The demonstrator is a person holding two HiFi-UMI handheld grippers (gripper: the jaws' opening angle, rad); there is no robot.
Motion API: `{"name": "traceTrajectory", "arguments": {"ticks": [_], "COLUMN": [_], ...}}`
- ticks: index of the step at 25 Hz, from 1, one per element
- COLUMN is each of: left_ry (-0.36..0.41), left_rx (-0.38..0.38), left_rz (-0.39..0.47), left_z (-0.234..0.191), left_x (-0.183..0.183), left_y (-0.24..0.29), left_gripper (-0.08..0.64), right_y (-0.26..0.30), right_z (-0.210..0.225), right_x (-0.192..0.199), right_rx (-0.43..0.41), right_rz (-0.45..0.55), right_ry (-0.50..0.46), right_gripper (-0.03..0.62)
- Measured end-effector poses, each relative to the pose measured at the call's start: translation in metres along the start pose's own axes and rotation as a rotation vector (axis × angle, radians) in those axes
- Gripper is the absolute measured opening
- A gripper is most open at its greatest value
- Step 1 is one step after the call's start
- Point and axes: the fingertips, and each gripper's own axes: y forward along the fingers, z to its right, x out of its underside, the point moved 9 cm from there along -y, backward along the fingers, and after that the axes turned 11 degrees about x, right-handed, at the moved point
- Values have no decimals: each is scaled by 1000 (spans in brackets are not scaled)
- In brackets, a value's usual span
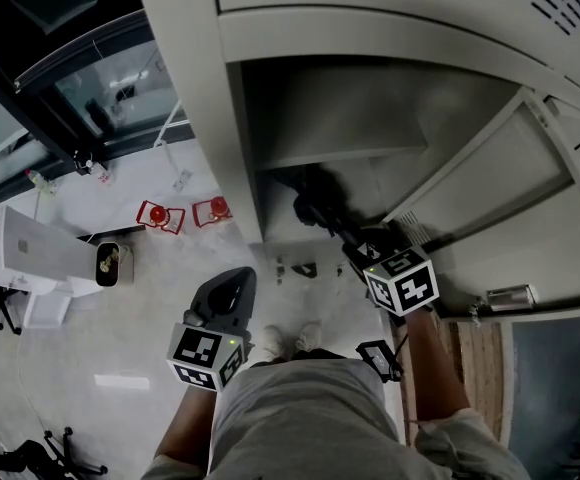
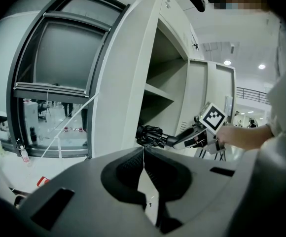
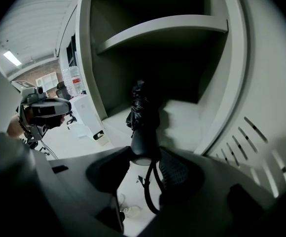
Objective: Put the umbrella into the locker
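The grey locker (image 1: 370, 118) stands open, its door (image 1: 510, 188) swung to the right. A black folded umbrella (image 1: 315, 208) pokes into the lower compartment, below the shelf (image 3: 162, 26). My right gripper (image 1: 355, 248) is shut on the umbrella's handle. In the right gripper view the handle (image 3: 143, 144) sits between the jaws of the right gripper (image 3: 145, 154), with the wrist strap hanging below. My left gripper (image 1: 232, 283) hangs in front of the locker's left post, jaws together and empty. The left gripper view shows its jaws (image 2: 144, 154) touching, and the umbrella (image 2: 150, 136) beyond them.
Two red objects (image 1: 160, 215) (image 1: 213, 209) lie on the floor left of the locker. A white cabinet (image 1: 30, 253) stands farther left. A dark-framed glass wall (image 2: 59, 58) adjoins the locker's left side. The person's shoes (image 1: 290, 340) are on the floor below.
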Motion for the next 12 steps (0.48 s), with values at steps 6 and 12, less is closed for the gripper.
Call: {"name": "traceTrajectory", "arguments": {"ticks": [6, 12], "left_ry": [-13, -6], "left_rx": [5, -17], "left_rz": [-14, 9], "left_z": [-1, -7], "left_x": [1, -1], "left_y": [-2, -5], "left_gripper": [17, 17], "right_y": [8, 17], "right_z": [-2, 0], "right_x": [-10, -24], "right_rx": [-7, 4], "right_rz": [11, 15], "right_ry": [-9, -17], "right_gripper": [199, 199]}}
